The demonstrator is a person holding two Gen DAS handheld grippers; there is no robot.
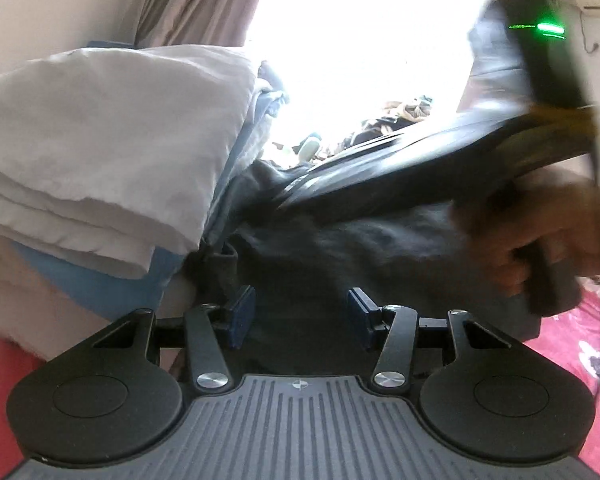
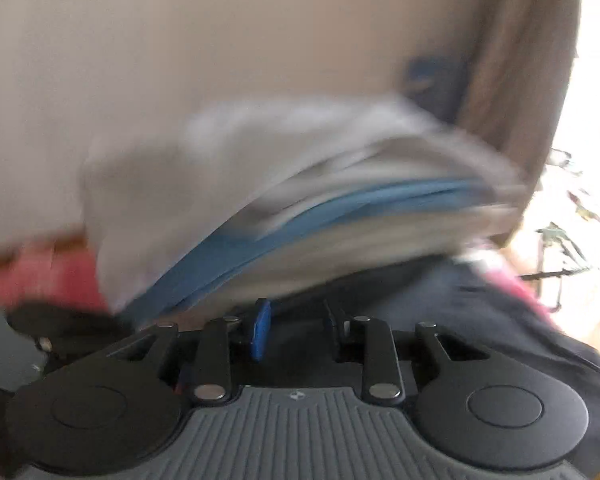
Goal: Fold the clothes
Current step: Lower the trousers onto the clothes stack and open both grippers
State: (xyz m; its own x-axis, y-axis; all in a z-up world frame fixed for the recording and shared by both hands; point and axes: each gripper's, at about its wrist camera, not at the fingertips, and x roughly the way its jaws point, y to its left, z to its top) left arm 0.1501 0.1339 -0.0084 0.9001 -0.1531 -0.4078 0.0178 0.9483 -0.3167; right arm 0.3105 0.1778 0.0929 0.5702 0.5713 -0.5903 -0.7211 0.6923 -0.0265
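A dark garment (image 1: 340,248) lies spread just ahead of both your grippers, on a red floral bedspread (image 1: 580,364). To its left sits a stack of folded clothes (image 1: 88,160), white on top with blue layers beneath, its edge touching the dark cloth.

Your left gripper (image 1: 301,316) has its blue pads wide apart, with dark fabric showing between them and nothing clamped. Your right gripper (image 2: 296,330) is also parted, a narrower gap, low over the same garment; that view is blurred, so whether the pads touch cloth is unclear.

In the left view, your right hand (image 1: 540,236) wraps a black handle at the right edge, a green light (image 1: 550,26) glowing on the device above it. Behind are a curtain (image 1: 204,0) and a bright window (image 1: 372,40).
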